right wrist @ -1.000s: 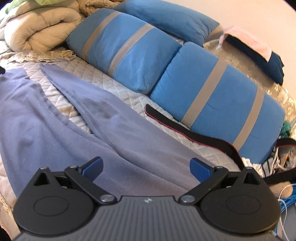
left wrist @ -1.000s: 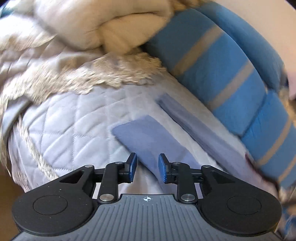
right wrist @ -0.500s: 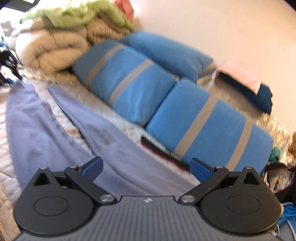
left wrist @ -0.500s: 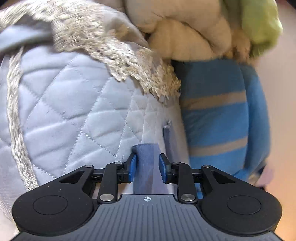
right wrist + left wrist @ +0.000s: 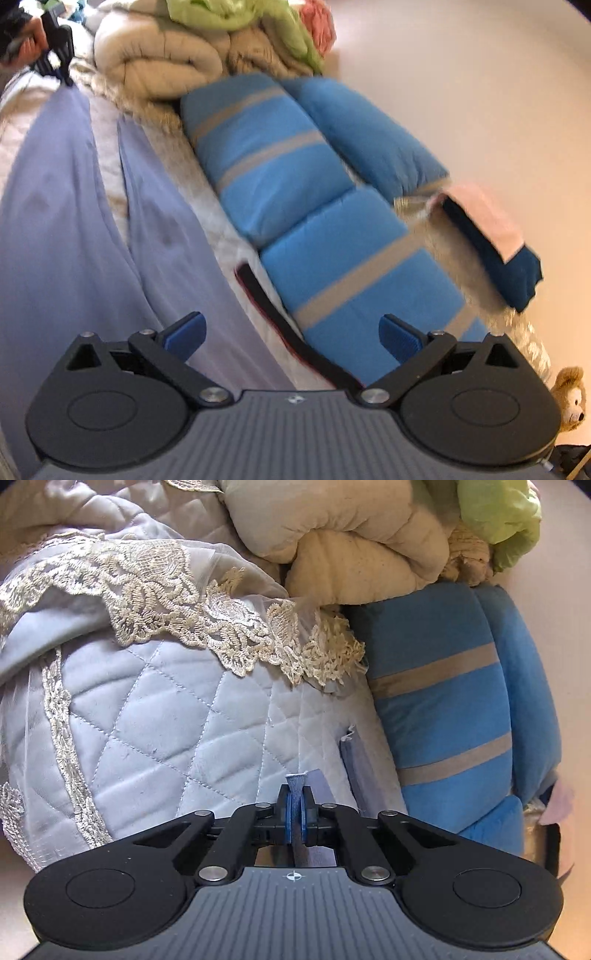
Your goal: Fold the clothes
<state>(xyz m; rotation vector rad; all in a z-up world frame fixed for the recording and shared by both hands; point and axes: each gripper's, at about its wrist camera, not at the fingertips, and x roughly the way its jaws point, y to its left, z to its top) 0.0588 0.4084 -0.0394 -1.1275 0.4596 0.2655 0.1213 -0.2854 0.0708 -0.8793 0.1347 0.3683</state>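
A pair of lavender-blue trousers (image 5: 62,229) lies spread on the quilted bed, both legs running away from the right wrist camera. My left gripper (image 5: 295,805) is shut on the hem of one trouser leg (image 5: 296,781), which sticks up between the blue pads. The other leg's hem (image 5: 356,764) lies just to its right. The left gripper also shows far off in the right wrist view (image 5: 61,55), at the leg's far end. My right gripper (image 5: 291,334) is wide open and empty, above the waist end of the trousers.
Blue pillows with grey stripes (image 5: 280,192) line the wall side of the bed. A rolled cream duvet (image 5: 351,542) and green bedding (image 5: 236,14) are stacked at the far end. A black strap (image 5: 273,314) lies beside the trousers. A lace-edged quilt (image 5: 166,720) covers the bed.
My left gripper has closed on the trouser leg hem, which lay between its open pads before. The right gripper has tilted and lifted, staying open.
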